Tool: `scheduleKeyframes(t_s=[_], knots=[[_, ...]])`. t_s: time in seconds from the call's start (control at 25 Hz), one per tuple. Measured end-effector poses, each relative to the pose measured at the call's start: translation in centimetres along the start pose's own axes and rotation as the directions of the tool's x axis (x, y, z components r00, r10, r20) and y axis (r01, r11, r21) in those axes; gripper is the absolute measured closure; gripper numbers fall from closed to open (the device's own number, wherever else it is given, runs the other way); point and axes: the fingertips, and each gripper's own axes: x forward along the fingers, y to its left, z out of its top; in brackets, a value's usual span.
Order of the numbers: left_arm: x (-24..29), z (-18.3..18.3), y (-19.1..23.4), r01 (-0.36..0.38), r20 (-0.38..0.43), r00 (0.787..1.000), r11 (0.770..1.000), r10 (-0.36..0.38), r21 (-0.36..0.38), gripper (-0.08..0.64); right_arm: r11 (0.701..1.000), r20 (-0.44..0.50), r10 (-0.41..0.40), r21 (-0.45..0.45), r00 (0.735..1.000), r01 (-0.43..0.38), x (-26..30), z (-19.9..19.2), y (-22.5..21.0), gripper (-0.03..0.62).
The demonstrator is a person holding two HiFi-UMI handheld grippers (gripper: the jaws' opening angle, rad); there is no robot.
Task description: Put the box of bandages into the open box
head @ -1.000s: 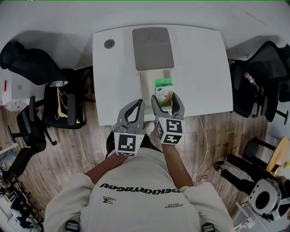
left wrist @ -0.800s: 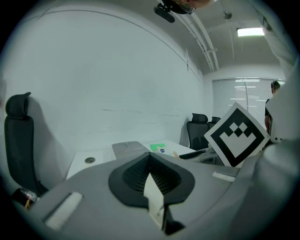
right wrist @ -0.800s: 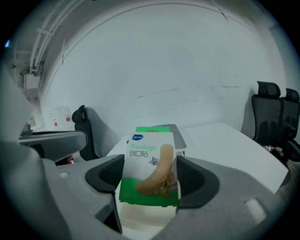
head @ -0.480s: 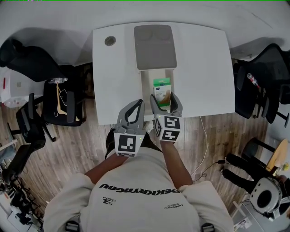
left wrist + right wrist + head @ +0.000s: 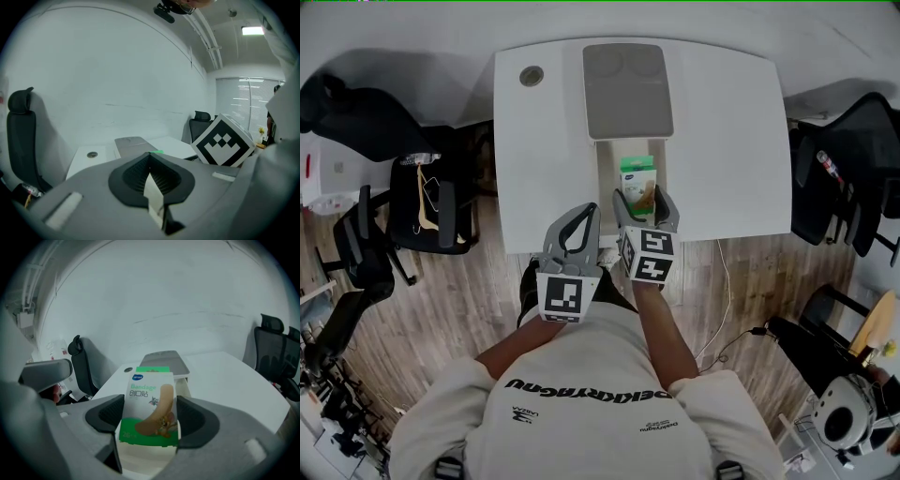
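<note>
1. The biggest thing we've got here is the white table [image 5: 722,141]. It sits on a wood floor [image 5: 441,309] with black office chairs on both sides, one to the left [image 5: 366,122] and one to the right [image 5: 844,150].
2. The open box [image 5: 605,187] lies in the middle of the table. It's a long pale tray running toward the near edge, and its grey lid [image 5: 628,89] is flipped back flat on the far side.
3. The right gripper [image 5: 644,201] is over the near end of that tray. Its jaws are clamped on the two sides of the box of bandages, so it isn't empty.
4. The left gripper [image 5: 150,155] hangs by the near table edge, just left of the tray and next to the right one. Its jaws are pressed together, and we see nothing between them.
5. The box of bandages [image 5: 149,404] is green and white with a plaster printed on the front. It stands upright between the right jaws, inside the tray's outline, with the pale tray showing right under it. We honestly can't tell if its bottom touches the tray floor.
6. The smallest thing is a round cable hole [image 5: 531,76] near the far left corner of the table, well apart from the box.
</note>
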Motion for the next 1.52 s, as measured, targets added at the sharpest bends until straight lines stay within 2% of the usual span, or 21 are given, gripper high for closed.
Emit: scheduleKeyframes(t_s=[0.56,1.52], knots=[[0.3,-0.8,-0.3,0.004,-0.009,1.000,1.000,-0.004,-0.011,0.558,1.000,-0.138,-0.018,-0.017,0.990,0.016,3.0,-3.4,-1.2,0.245],[0.0,-1.1,0.8,-0.007,-0.010,1.000,1.000,0.007,-0.016,0.558,0.996,-0.252,-0.092,-0.037,0.963,0.085,6.7,-5.8,-2.6,0.245]])
